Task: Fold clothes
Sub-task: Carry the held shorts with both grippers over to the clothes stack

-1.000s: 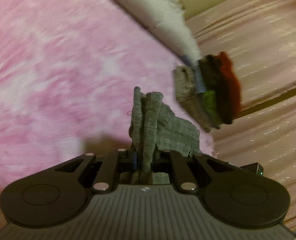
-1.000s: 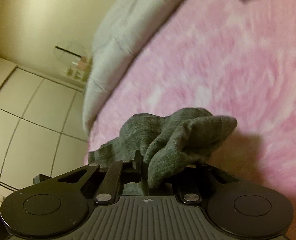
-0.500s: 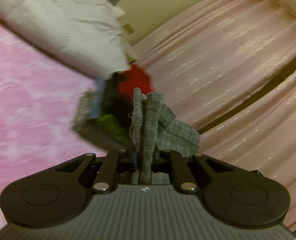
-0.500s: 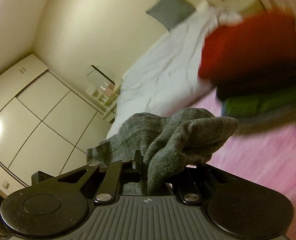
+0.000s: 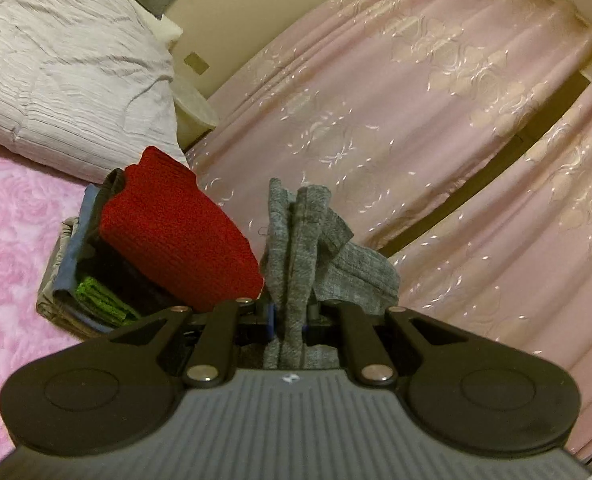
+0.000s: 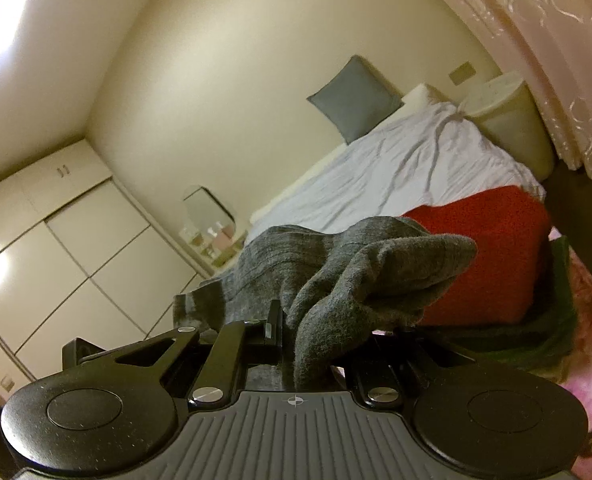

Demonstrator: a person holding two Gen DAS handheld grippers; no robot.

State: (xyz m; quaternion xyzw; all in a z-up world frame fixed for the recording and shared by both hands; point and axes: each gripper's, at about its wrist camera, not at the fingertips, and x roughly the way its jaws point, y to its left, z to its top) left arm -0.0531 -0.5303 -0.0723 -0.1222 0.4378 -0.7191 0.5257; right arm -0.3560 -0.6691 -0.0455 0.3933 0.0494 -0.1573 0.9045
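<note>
A grey knit garment (image 5: 299, 240) stands bunched between the jaws of my left gripper (image 5: 290, 312), which is shut on it. My right gripper (image 6: 307, 344) is shut on another part of the grey knit garment (image 6: 335, 272), which droops over its fingers. A stack of folded clothes with a red knit piece (image 5: 172, 236) on top sits on the pink blanket (image 5: 12, 240), just ahead and left of the left gripper. In the right wrist view the red piece (image 6: 491, 256) lies right behind the held grey cloth, over dark and green folded layers (image 6: 535, 332).
A white crumpled duvet (image 5: 56, 76) and a grey pillow (image 6: 353, 98) lie at the head of the bed. Pink patterned curtains (image 5: 415, 120) hang to the right, a cream bin (image 6: 507, 120) beside them. White wardrobes (image 6: 56, 260) stand at the left.
Both grippers have risen with the grey garment and swung toward the folded stack. The stack slid from the right to the left of the left view and came into the right view.
</note>
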